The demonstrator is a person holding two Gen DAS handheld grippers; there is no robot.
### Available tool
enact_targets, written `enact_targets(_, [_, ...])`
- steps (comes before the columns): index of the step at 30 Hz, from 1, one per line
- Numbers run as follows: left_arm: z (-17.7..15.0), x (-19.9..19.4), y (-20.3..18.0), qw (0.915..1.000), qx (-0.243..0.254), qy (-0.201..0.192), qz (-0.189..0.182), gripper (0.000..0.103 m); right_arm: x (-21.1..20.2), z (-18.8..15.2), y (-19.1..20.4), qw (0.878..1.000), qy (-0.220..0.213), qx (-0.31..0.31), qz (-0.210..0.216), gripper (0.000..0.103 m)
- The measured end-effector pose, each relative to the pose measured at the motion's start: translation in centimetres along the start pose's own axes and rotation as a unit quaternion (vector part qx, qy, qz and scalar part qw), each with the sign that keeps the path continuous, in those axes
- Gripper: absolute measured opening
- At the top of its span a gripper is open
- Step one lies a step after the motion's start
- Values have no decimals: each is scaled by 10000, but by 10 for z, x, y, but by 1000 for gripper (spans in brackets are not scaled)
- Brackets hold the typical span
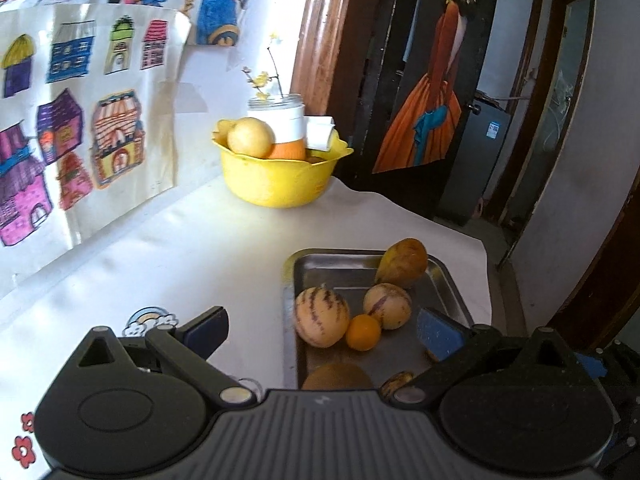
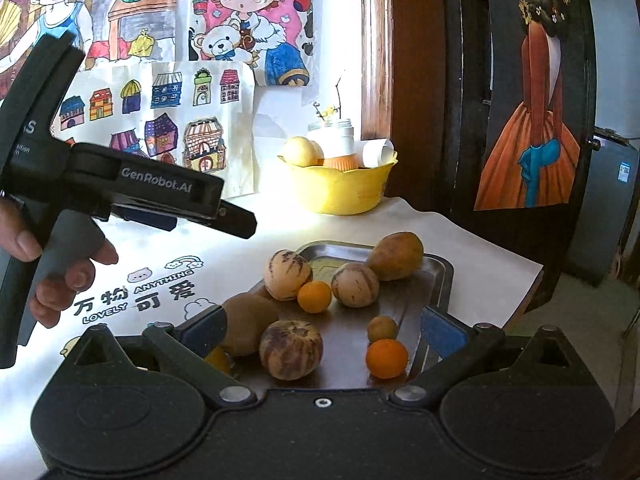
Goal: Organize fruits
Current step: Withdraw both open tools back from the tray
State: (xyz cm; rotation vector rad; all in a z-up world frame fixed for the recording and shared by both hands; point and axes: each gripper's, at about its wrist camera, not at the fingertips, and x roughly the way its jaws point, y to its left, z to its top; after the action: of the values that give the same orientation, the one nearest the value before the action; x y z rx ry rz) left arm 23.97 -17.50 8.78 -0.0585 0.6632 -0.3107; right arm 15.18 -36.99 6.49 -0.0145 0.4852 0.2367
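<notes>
The right gripper [image 2: 324, 330], jaws wide and empty, hangs over the tray [image 2: 442, 276]; left gripper [image 1: 324, 330] likewise. The striped melon [image 2: 291, 349] looks firm, smooth, roll-prone: grip its widest middle.

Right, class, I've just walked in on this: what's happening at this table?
A person holds a pair of tongs in each hand above a metal tray of fruit on a white table. The left tongs and the right tongs both stand open and hold nothing. On the tray lie striped melons, small oranges, a brown kiwi and a mango. Behind it a yellow bowl already holds some fruit and a jar.
</notes>
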Motion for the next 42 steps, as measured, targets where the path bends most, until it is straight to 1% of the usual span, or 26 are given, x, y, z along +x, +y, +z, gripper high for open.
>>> enact_targets(4, [-7,-12,8,10000,-6,-40,48,102,-6,0,11,10000,-50,-9,12,102])
enact_targets(8, [-11,-23,16,10000,-28,-50,64,102,-12,5,20,9999,-54,-152,18,102])
enact_targets(14, [-15,-44,28,9996,-55,-222,184,102,-22,10,30,9996,-85,-273,15,102])
enact_targets(20, [-20,-56,39,9992,-136,-265,253,102,-32,11,41,9994,-116,-324,2,102])
enact_targets(31, [-41,-75,59,9982,-291,-332,397,103,-42,7,56,9997,-180,-153,37,102])
enact_targets(37, [-54,-87,72,9977,-460,-315,396,103,-45,0,66,9996,-263,-49,67,102])
enact_targets(42, [-62,-101,76,9964,-431,-486,544,103,-50,-6,72,9992,-379,84,-19,102])
